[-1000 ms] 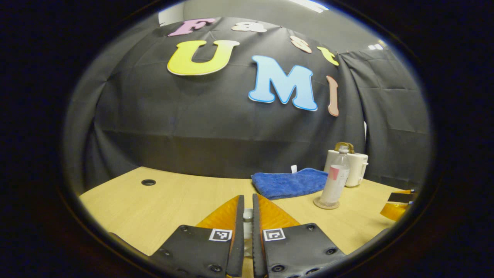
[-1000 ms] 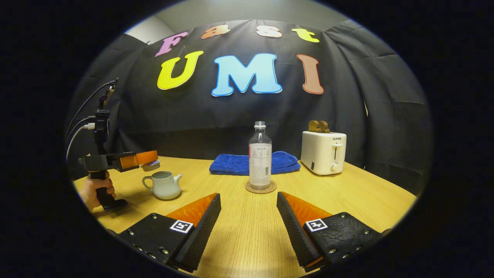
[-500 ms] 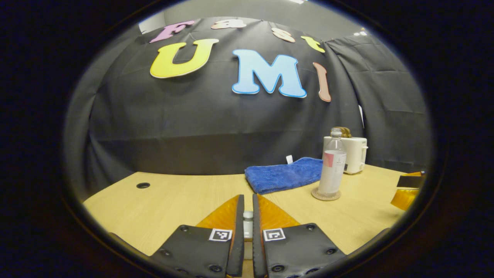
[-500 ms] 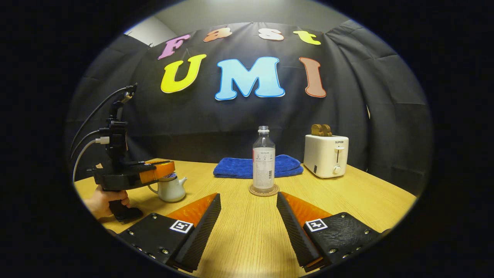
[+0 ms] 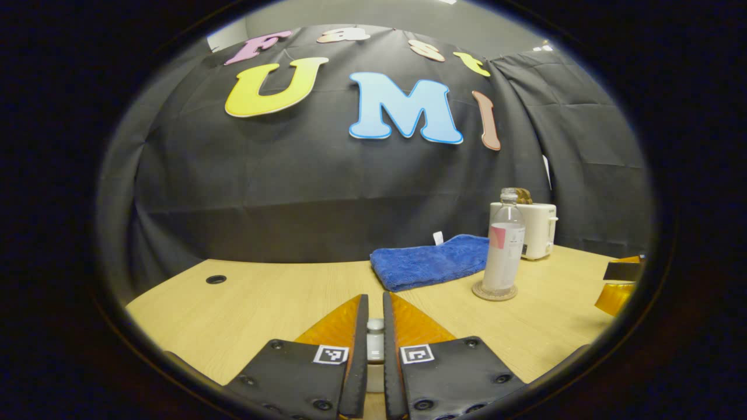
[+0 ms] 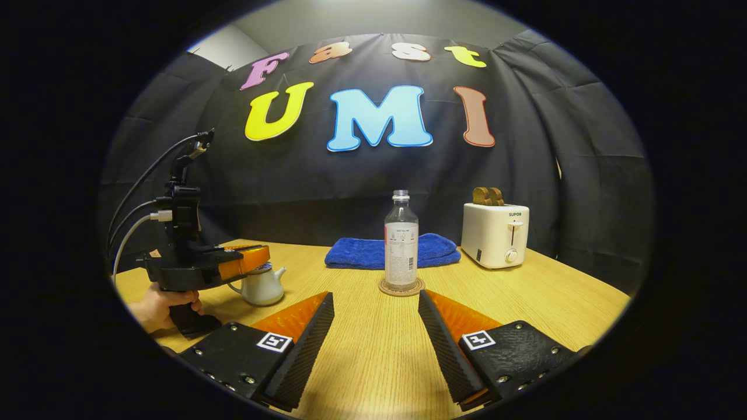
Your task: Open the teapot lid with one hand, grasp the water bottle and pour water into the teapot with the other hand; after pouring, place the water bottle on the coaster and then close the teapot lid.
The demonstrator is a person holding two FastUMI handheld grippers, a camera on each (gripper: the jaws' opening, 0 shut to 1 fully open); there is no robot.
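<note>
While its fingers pinch the lid knob (image 5: 374, 325), the left gripper (image 5: 374, 318) seems to rest the teapot lid (image 6: 262, 268) on the teapot (image 6: 262, 286), though the seat is hidden. Nearby, the right gripper (image 6: 375, 318) hovers with jaws spread; beyond, the water bottle (image 6: 401, 248) stands on its coaster (image 6: 401, 287).

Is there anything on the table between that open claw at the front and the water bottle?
No. In the right gripper view only bare table lies between the right gripper and the water bottle, which stands on its coaster.
</note>
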